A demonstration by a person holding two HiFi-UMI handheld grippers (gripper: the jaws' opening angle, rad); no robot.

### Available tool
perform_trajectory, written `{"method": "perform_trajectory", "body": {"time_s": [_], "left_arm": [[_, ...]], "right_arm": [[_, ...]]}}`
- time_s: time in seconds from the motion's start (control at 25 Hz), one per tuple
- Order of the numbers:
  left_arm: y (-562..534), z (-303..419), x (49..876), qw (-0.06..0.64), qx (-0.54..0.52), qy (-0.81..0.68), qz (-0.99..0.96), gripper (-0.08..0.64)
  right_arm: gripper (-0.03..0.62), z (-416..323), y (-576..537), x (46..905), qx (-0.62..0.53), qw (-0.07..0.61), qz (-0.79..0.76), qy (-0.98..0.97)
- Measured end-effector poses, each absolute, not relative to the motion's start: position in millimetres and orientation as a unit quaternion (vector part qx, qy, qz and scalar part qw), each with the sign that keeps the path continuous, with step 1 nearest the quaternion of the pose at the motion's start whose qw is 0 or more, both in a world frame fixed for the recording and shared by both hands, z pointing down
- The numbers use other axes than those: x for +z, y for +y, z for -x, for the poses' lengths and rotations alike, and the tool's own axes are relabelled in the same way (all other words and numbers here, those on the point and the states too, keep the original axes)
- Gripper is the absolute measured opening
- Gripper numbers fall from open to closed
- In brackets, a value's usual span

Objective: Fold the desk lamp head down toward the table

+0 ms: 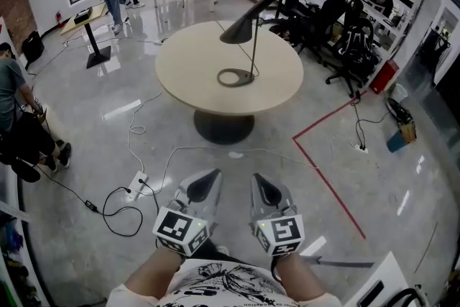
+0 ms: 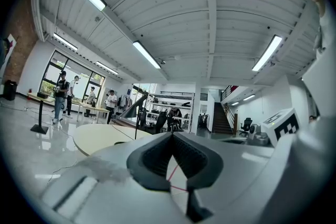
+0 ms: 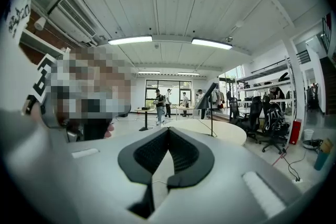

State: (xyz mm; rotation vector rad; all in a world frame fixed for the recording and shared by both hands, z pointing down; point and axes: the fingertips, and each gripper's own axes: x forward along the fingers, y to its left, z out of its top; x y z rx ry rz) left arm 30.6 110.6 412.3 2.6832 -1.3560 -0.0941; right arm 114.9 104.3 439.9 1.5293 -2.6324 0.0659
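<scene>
The black desk lamp (image 1: pixel 244 26) stands on the round beige table (image 1: pixel 187 75) across the floor from me. Its cone head is tilted up on a thin stem above a ring base (image 1: pixel 233 77). Both grippers are held low near my body, far from the table. The left gripper (image 1: pixel 210 176) and the right gripper (image 1: pixel 259 179) are shut with nothing in them. In the left gripper view the lamp (image 2: pixel 136 107) shows beyond the shut left gripper (image 2: pixel 171 135), over the table (image 2: pixel 100 136). The right gripper view shows the lamp (image 3: pixel 209 97) past the shut right gripper (image 3: pixel 168 130).
A power strip (image 1: pixel 136 183) and loose cables lie on the floor between me and the table. A red tape line (image 1: pixel 323 176) runs on the right. Office chairs (image 1: pixel 345 32) stand behind the table, a standing desk (image 1: pixel 90 21) and people at the back, a person (image 1: pixel 14 118) at left.
</scene>
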Motion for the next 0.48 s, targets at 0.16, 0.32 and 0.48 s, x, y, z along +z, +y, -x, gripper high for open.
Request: {"method": "perform_trajectory", "body": {"time_s": [0.16, 0.32, 0.48], "left_arm": [[109.2, -30.5, 414.6, 0.071, -0.031, -0.446, -0.892, -0.005], [106.0, -28.5, 411.7, 0.071, -0.038, -0.449, -0.890, -0.005], [104.1, -25.2, 413.3, 0.075, -0.040, -0.456, -0.886, -0.005]], "right_arm": [[0.009, -115.2, 102.0, 440.3, 0.021, 0.050, -0.505, -0.862], [0.009, -117.2, 99.6, 437.8, 0.008, 0.056, -0.507, -0.860], [0.009, -118.2, 98.8, 437.6, 0.010, 0.054, -0.504, -0.862]]}}
